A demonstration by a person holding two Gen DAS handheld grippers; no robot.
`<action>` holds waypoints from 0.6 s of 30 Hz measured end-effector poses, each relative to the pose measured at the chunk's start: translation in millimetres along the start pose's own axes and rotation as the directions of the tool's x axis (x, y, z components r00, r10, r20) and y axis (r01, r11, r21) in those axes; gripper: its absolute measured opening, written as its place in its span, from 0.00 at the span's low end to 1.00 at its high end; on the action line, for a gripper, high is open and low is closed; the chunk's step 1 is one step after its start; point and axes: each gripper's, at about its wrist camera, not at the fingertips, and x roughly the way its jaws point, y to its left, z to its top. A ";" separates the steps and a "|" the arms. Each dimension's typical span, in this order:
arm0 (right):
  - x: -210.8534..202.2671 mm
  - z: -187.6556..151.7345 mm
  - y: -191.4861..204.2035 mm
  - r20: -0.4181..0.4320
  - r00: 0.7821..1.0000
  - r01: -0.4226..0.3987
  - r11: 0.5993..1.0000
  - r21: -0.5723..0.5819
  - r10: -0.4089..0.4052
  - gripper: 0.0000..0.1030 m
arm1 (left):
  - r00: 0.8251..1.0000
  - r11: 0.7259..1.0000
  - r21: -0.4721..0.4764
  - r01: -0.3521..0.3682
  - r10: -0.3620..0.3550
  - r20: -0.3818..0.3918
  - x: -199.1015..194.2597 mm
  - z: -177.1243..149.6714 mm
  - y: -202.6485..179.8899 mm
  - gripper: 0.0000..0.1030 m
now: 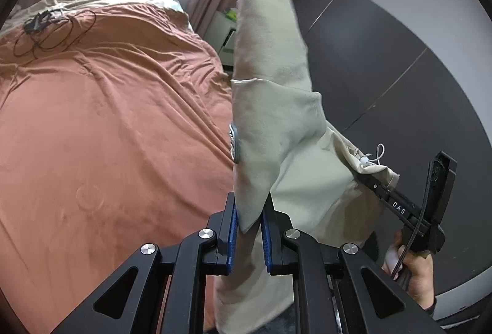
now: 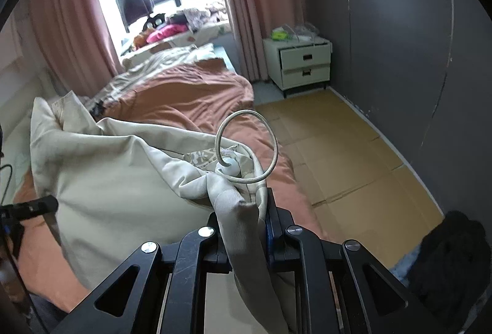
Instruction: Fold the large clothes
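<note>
Left wrist view: left gripper [image 1: 249, 218] fingers clamp beige garment [image 1: 276, 106]; right gripper [image 2: 246, 211] likewise. Best lower both evenly onto bed [image 1: 107, 119], edge taut.

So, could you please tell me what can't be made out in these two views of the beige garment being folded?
- Left wrist view: the beige garment hangs in front of the nightstand and hides most of it.
- Left wrist view: the right hand-held gripper has its fingertips buried in fabric.
- Right wrist view: the left hand-held gripper is cut off by the left edge.
- Both views: the garment's type and full shape stay unclear because it is bunched.
</note>
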 end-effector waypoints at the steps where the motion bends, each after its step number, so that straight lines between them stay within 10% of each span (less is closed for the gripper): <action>1: 8.6 2.9 0.6 -0.010 1.000 0.006 1.000 -0.007 -0.006 0.15 | 1.000 1.000 0.005 -0.005 0.005 -0.005 7.9 3.6 3.7 0.14; 10: 98.9 15.8 0.2 -0.121 0.988 0.088 0.994 -0.063 -0.096 0.17 | 0.998 1.000 -0.020 -0.004 0.002 -0.058 85.4 30.2 55.8 0.15; 14: 119.6 16.9 9.0 -0.070 0.950 0.292 0.947 -0.132 -0.303 0.61 | 0.991 0.996 0.038 -0.086 0.089 -0.101 114.8 29.5 70.4 0.23; 18: 111.8 10.8 -6.7 -0.088 0.951 0.293 0.955 -0.048 -0.297 0.64 | 0.989 0.998 -0.016 -0.066 0.063 -0.135 124.8 19.5 99.8 0.44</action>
